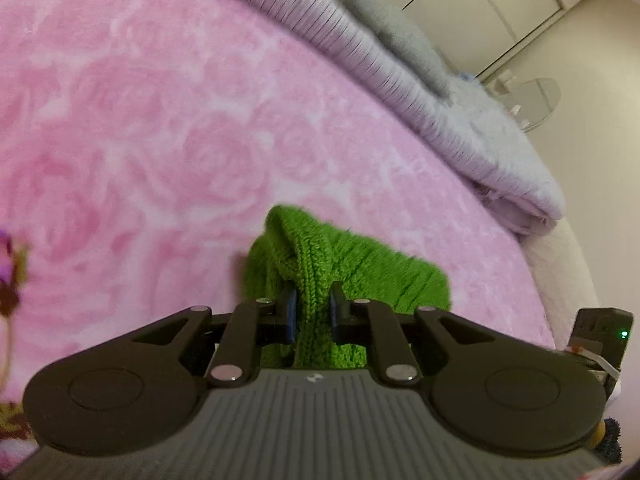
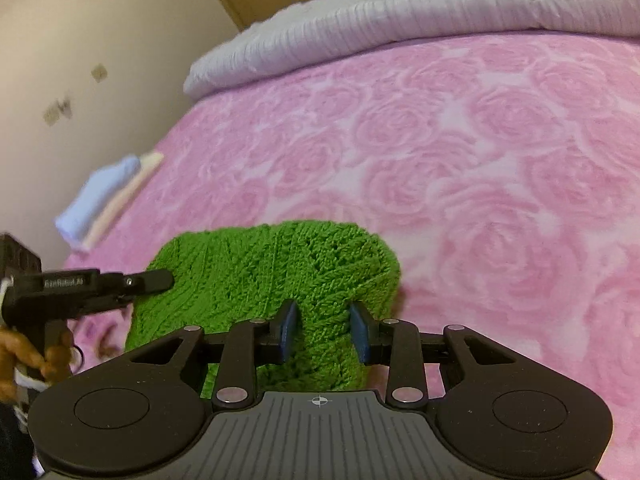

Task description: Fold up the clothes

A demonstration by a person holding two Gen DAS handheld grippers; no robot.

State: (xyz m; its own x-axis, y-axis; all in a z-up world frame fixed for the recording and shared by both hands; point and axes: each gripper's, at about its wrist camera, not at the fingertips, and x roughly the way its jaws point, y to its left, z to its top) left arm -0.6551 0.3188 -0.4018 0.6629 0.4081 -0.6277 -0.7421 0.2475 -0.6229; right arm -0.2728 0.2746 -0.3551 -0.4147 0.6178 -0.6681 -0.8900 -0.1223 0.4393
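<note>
Sweater (image 1: 316, 276), green knit, lower centre of frame | left gripper (image 1: 313, 312) clenched on it | right gripper (image 2: 324, 330) clenched on it | pink blanket (image 2: 480, 160) beneath

Both tongs are matte black: the left tongs (image 1: 313, 312) and right tongs (image 2: 323, 330) each have dark blue finger pads (image 2: 289, 330), linkage arms pinned with silver screws, round side discs and a ribbed grey housing bearing a small crosshair mark. At three o'clock a black box shows a green light (image 1: 623, 334).
</note>
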